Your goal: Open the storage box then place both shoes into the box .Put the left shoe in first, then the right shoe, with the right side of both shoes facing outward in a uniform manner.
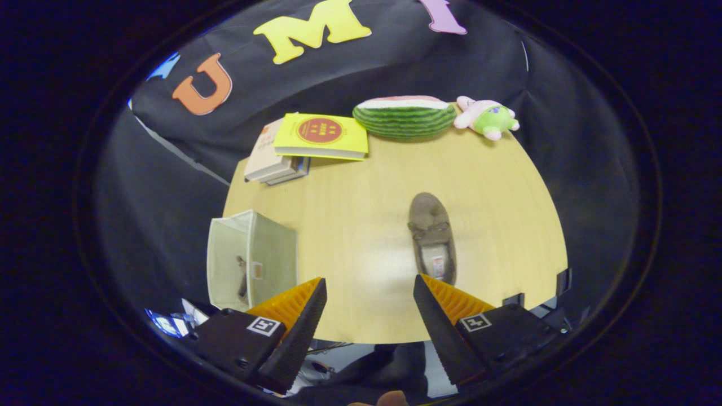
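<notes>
**Slipper just ahead of one finger, box off to the other side**

Slipper (432,237) of grey-brown suede, moccasin-shaped with a small bow on the vamp and a pale fleecy lining, lies on the round light-wood bench (361,186) just beyond the tip of the finger on the slipper's side. Its long axis runs almost straight away from the tool (369,293), heel opening nearest and toe pointing toward the far rim. The tool's fingers stand wide apart with nothing between them; bare benchtop shows through the gap. The slipper sits off-centre from that gap, so the coming move likely calls for a shift sideways toward it before any closing.

The pale fabric storage box (251,259), soft-walled and square, stands open-topped at the bench's near edge, beside the other finger and well apart from the slipper. Something dark lies inside it, probably the first shoe, though too small to tell.

At the far rim rest a stack of books (307,146) with a yellow cover uppermost, a plush watermelon slice (404,117), and a pink-and-green soft toy (488,118).
</notes>
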Tool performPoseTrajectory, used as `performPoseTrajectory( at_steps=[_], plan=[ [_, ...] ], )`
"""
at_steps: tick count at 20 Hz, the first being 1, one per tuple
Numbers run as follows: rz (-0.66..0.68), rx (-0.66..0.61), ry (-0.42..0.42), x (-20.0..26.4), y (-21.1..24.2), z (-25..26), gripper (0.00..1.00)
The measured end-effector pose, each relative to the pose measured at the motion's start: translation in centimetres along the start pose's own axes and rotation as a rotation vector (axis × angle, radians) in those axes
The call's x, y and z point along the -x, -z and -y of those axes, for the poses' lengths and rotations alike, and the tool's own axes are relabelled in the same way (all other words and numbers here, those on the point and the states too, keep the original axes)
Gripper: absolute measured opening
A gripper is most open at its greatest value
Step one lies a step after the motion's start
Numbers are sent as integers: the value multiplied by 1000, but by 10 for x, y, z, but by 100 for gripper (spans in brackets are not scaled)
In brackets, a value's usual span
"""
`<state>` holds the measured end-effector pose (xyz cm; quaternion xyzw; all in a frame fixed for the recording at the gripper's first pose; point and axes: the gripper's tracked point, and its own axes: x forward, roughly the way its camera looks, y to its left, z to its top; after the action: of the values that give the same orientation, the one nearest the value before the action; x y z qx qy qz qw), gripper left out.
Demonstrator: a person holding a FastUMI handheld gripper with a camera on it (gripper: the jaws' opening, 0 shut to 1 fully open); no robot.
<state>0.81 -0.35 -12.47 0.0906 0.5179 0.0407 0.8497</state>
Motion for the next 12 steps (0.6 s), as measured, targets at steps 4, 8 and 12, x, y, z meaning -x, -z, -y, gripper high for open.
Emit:
performPoseTrajectory(
  at_steps=[4,8,12],
  plan=[
    [-42,39,61,-26,1,54,99],
    [-125,-5,67,-70,7,97,100],
    [-188,-30,76,-118,16,118,100]
  ],
)
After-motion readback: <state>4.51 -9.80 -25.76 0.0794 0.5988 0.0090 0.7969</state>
